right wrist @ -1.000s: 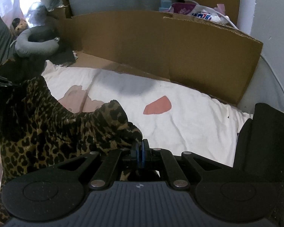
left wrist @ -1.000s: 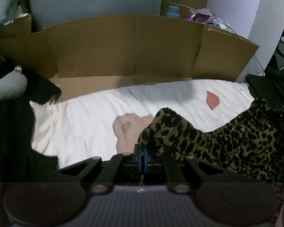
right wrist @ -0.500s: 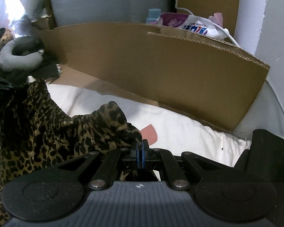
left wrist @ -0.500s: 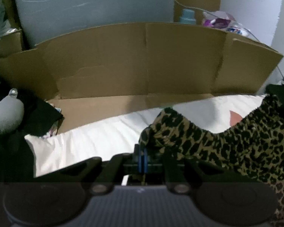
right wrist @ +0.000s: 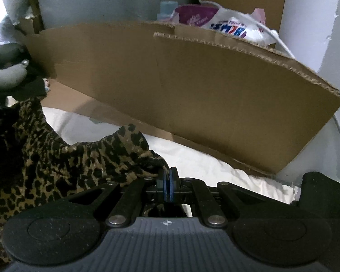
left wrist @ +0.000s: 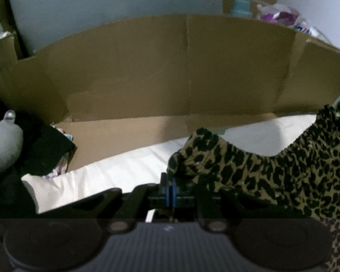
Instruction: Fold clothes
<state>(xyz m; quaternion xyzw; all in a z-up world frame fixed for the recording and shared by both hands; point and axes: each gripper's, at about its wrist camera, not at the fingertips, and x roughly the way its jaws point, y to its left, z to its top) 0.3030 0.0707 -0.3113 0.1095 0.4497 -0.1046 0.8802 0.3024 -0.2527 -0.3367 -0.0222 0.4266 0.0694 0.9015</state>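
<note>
A leopard-print garment (left wrist: 272, 170) hangs stretched between both grippers above a white sheet (left wrist: 115, 172). My left gripper (left wrist: 171, 189) is shut on one bunched corner of it, and the cloth runs off to the right. In the right wrist view the same leopard-print garment (right wrist: 63, 158) spreads to the left, with my right gripper (right wrist: 168, 187) shut on its other corner. The white sheet (right wrist: 215, 170) shows below and behind the cloth. The lower part of the garment is hidden under the gripper bodies.
A tall cardboard wall (left wrist: 170, 68) stands close behind the sheet, also the cardboard wall (right wrist: 215, 95). A grey neck pillow (right wrist: 6, 72) on dark clothes lies at the left. A plastic bag (right wrist: 226, 22) and a bottle (left wrist: 239, 5) sit behind the cardboard. A black object (right wrist: 324, 195) is at the right.
Both grippers have risen and moved toward the cardboard with the garment held. The pink patches on the sheet have dropped out of sight, and the wall now fills more of each view.
</note>
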